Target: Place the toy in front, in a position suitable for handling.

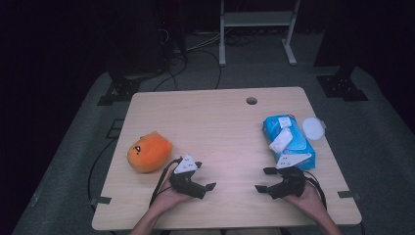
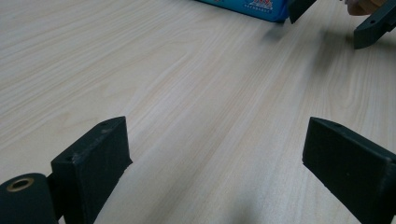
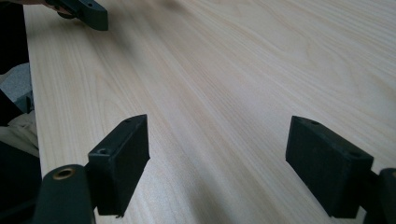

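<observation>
- Both hands rest low at the table's (image 1: 220, 122) near edge, the left gripper (image 1: 204, 182) and right gripper (image 1: 262, 180) pointing inward at each other, jaws spread wide with nothing between them.
- The blue wipes pack (image 1: 288, 142) lies just beyond the right gripper; the orange plush (image 1: 148, 152) sits just left of the left gripper.
- The pack's printing is too small to read.

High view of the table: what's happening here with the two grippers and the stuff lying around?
A person holds a gripper in each hand near the table's front edge. The left gripper and the right gripper point toward each other, jaws open, nothing between them. An orange plush toy lies beside the left gripper; a blue pack of wipes lies just behind the right one, with a white lid beside it. Nothing is gripped yet.
</observation>
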